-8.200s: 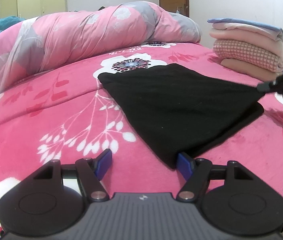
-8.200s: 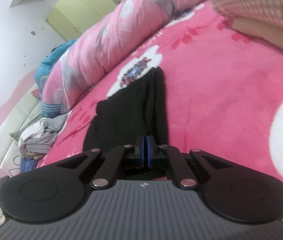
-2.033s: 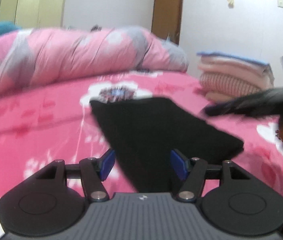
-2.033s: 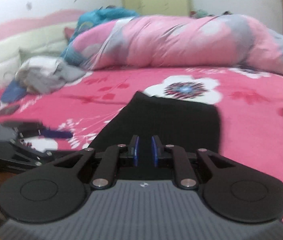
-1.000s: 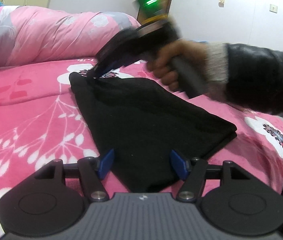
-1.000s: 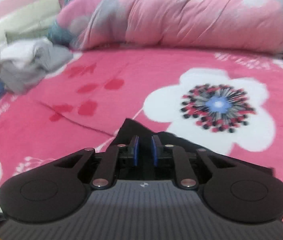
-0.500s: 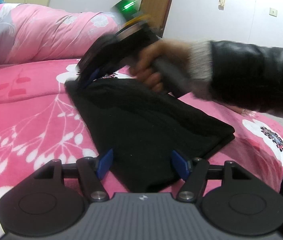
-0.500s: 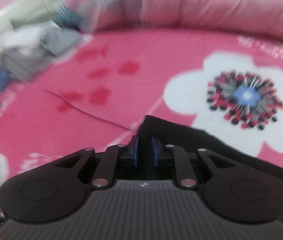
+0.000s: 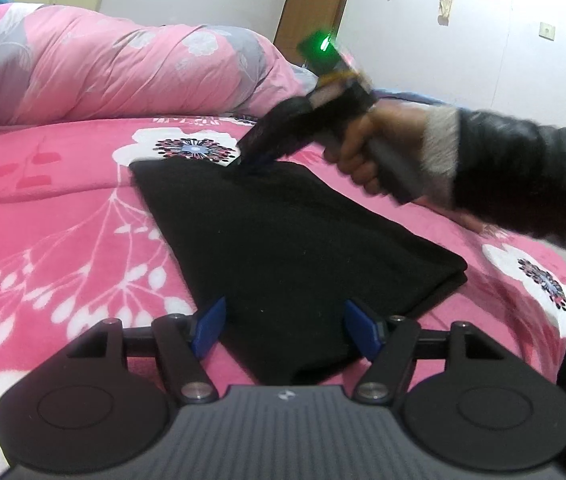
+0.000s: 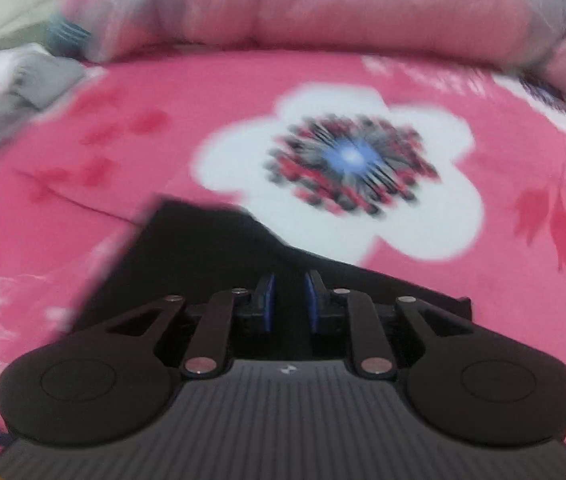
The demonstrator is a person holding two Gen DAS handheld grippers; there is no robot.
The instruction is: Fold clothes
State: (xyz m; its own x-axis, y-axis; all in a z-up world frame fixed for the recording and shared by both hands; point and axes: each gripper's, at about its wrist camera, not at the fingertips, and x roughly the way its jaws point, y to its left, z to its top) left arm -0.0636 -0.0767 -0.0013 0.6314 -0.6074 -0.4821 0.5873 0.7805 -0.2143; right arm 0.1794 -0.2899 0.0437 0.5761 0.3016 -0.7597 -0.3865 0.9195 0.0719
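Left claw (image 9: 285,330): we hold its blue-padded fingers spread wide, straddling the near corner of the folded black knit garment (image 9: 283,240) without closing on it. Right claw (image 10: 287,306): its blue pads stand a little apart over the far end of the garment; from the left wrist view its tip (image 9: 251,162) meets the cloth at the far edge, and we cannot tell whether any fabric sits between the fingers, as both views are blurred there.

Folded black knit garment (image 10: 211,256): lies flat as a long rectangle on the pink floral fleece blanket (image 9: 63,220) covering the bed, running from the near edge toward the middle, its far corner just beside a large white flower print (image 10: 343,168).

Right hand (image 9: 363,152): grips the claw's grey handle, with a grey knit cuff and black leather sleeve (image 9: 523,184) behind it.

Rolled pink and grey quilt (image 9: 115,76): lies along the far edge of the bed.

Crumpled grey and white clothes (image 10: 7,84): heaped at the far left corner.

Brown wooden door (image 9: 315,0): in the wall beyond the bed.
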